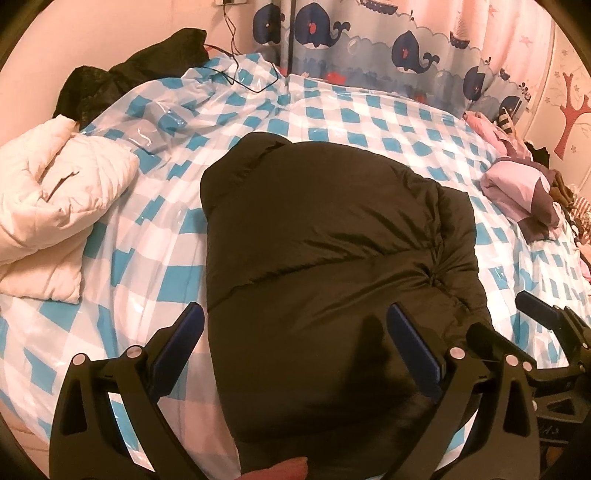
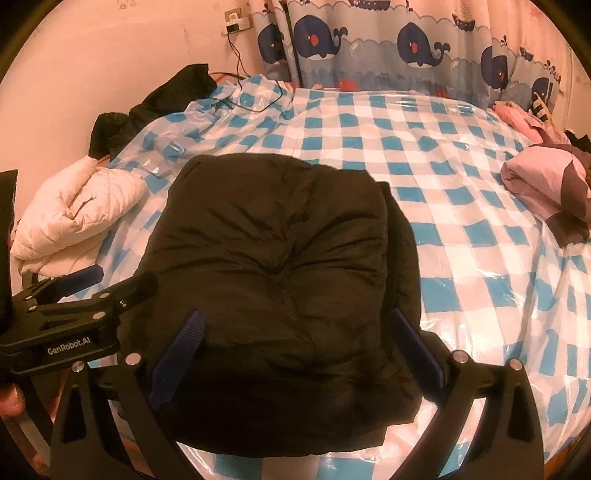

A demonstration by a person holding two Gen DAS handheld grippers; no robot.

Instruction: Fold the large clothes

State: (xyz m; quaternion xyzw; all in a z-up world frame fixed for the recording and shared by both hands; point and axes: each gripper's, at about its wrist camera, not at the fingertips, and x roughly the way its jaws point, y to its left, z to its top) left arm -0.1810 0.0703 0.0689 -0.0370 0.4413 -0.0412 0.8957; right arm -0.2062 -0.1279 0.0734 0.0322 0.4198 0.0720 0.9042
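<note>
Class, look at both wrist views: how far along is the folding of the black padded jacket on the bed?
Done: the black jacket lies as a compact folded bundle on the checked bed cover. In hand: nothing; the left gripper and right gripper hover over it, jaws open. Left: perhaps neatening it, then the crumpled white jacket and pink garment, if those count.

Blue-and-white checked plastic sheet (image 2: 424, 155) covers the whole bed, glossy and wrinkled toward the upper left. Whale-print curtain (image 2: 417, 48) hangs across the top of the frame. A wall socket (image 2: 238, 20) sits upper left, its black cable (image 2: 240, 66) trailing down onto the sheet. Far right of the left wrist view, a red tree sticker (image 1: 574, 110) decorates the wall.
</note>
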